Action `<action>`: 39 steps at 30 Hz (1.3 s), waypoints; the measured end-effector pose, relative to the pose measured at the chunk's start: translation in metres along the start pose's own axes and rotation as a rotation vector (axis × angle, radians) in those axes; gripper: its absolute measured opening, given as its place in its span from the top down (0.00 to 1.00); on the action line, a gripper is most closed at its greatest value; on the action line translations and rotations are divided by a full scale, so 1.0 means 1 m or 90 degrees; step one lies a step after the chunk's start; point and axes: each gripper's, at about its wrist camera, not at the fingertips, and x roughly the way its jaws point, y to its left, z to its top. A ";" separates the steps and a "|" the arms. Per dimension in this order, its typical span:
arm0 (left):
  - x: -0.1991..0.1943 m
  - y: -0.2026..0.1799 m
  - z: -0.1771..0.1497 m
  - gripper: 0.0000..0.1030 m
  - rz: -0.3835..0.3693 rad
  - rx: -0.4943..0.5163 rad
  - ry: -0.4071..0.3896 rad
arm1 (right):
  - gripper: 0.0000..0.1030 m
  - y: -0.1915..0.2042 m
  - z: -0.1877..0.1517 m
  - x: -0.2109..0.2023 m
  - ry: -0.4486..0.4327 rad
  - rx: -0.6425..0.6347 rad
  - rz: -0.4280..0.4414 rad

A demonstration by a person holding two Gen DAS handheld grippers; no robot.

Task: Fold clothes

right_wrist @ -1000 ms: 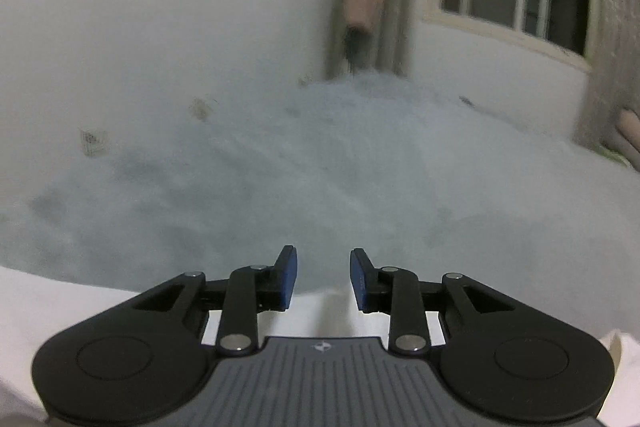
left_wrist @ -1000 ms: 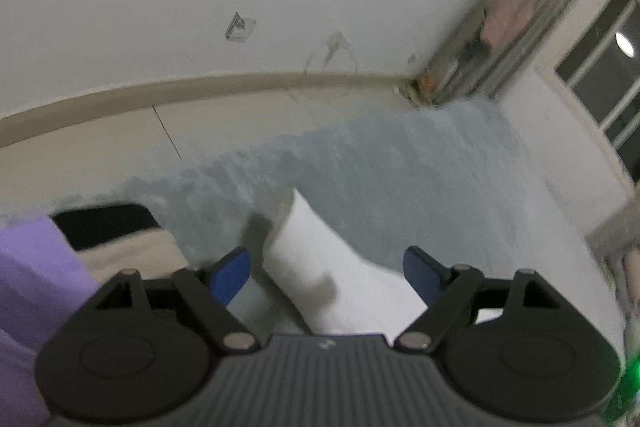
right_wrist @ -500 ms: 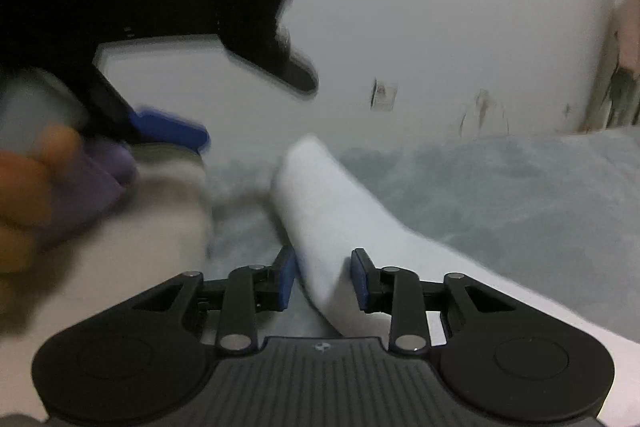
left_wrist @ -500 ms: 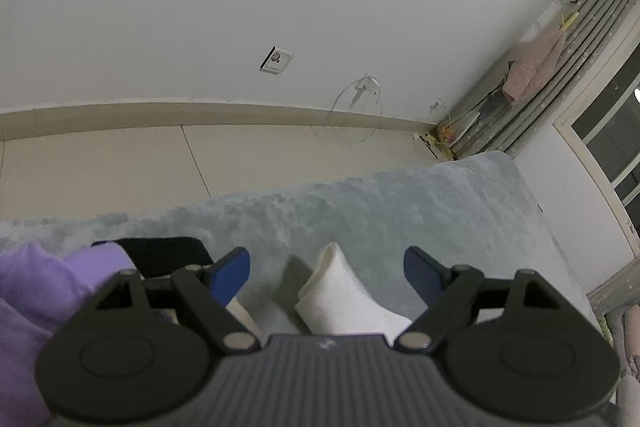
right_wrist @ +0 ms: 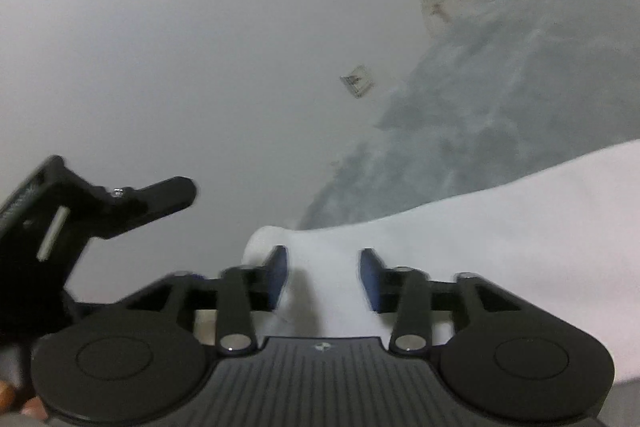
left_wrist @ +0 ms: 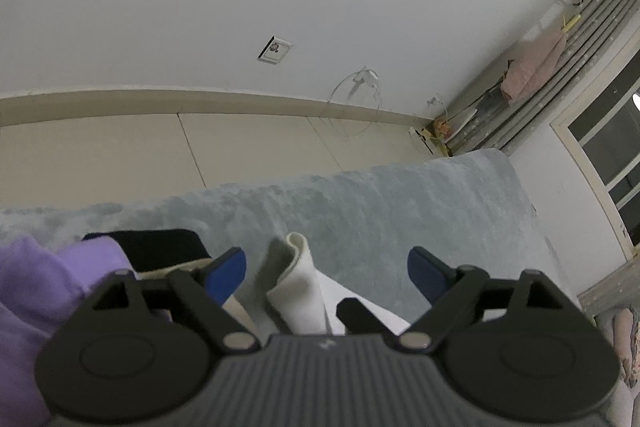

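Bringing your right gripper onto the white garment, you have just been opening its jaws astride a fold, unclamped. Your left gripper hangs released above that garment's rolled end, empty, probably waiting to take it.

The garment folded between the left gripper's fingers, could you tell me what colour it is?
White; the white garment shows best in the left wrist view.

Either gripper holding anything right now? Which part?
Nothing held. Left gripper stands wide open above the white garment. Right gripper jaws have just been opening; the garment's folded end lies between them, unpinched.
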 end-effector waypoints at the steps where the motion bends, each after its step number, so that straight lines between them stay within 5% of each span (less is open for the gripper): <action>1: 0.000 0.000 0.000 0.15 -0.001 -0.001 0.001 | 0.58 0.003 -0.001 -0.003 -0.005 -0.010 -0.002; 5: 0.001 0.001 0.000 0.15 -0.003 -0.003 0.001 | 0.51 0.029 0.004 -0.023 -0.031 -0.143 -0.044; 7: 0.001 0.001 0.000 0.15 -0.004 -0.003 0.002 | 0.51 0.032 0.000 -0.026 0.001 -0.179 -0.050; 10: 0.001 0.001 0.000 0.15 -0.006 -0.004 0.001 | 0.54 0.026 -0.015 -0.016 0.071 -0.202 -0.076; 12: 0.001 0.001 0.000 0.15 -0.008 -0.004 0.001 | 0.58 0.018 -0.026 -0.009 0.065 -0.199 -0.111; 16: 0.000 0.003 0.001 0.14 -0.015 -0.010 -0.001 | 0.58 0.016 -0.016 -0.019 0.036 -0.111 -0.009; 21: -0.006 0.004 0.006 0.14 -0.016 -0.019 -0.016 | 0.58 0.045 -0.018 0.005 0.077 -0.219 -0.069; 22: -0.006 0.004 0.006 0.14 -0.016 -0.017 -0.018 | 0.60 0.048 -0.017 0.009 0.074 -0.231 -0.076; 25: -0.005 0.003 0.006 0.14 -0.020 -0.014 -0.017 | 0.93 0.054 -0.017 0.016 0.066 -0.256 -0.109; 29: -0.004 0.004 0.007 0.14 -0.025 -0.021 -0.014 | 0.93 0.018 -0.001 -0.008 0.006 -0.074 0.005; 31: -0.004 0.006 0.007 0.13 -0.029 -0.025 -0.014 | 0.92 -0.007 0.003 -0.019 -0.010 0.027 0.072; 33: -0.004 0.006 0.007 0.13 -0.030 -0.027 -0.013 | 0.88 -0.021 0.001 -0.019 0.014 0.066 0.083; 35: -0.003 0.006 0.007 0.13 -0.028 -0.028 -0.011 | 0.66 -0.020 -0.005 -0.012 0.052 0.047 0.068; 39: -0.003 0.006 0.007 0.13 -0.029 -0.030 -0.011 | 0.56 0.003 -0.013 -0.010 0.039 -0.034 0.038</action>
